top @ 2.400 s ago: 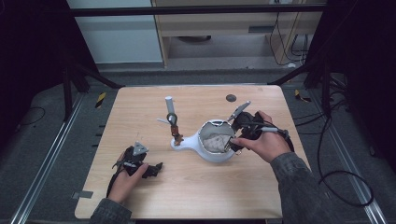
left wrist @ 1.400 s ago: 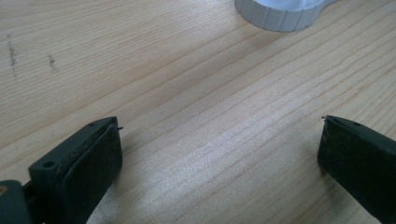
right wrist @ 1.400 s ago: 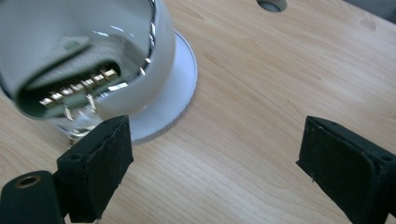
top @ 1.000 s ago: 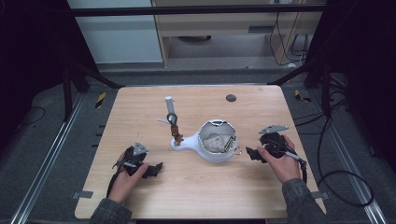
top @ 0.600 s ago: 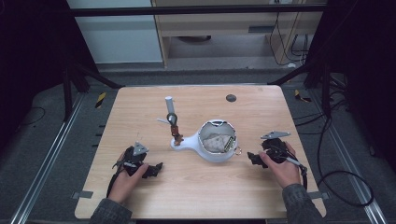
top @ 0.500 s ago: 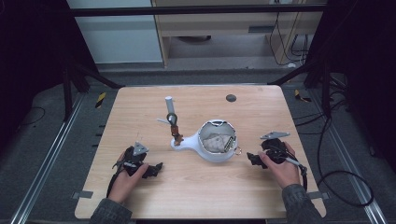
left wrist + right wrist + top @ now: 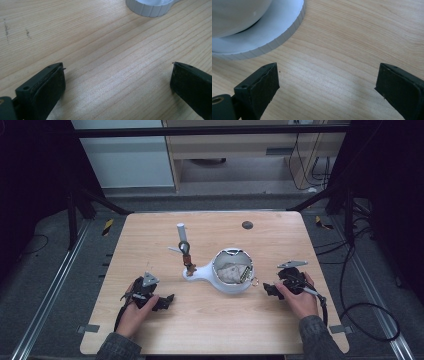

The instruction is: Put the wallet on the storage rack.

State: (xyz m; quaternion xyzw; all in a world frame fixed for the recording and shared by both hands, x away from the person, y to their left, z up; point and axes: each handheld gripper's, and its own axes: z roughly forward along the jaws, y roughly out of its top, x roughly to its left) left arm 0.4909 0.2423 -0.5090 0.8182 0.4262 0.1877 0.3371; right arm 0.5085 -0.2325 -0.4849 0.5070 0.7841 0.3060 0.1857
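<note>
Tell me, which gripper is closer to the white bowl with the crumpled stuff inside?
Right. The right gripper sits just beside the white bowl, jaws open. The left gripper rests farther off, toward the table's near left.

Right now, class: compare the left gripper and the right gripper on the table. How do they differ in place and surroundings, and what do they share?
The left gripper rests well apart from the white bowl; the right gripper lies close beside it. In the left gripper view the bowl's ribbed base sits far off; in the right gripper view it looms near. Both have open jaws with nothing between them, over bare wooden table.
</note>
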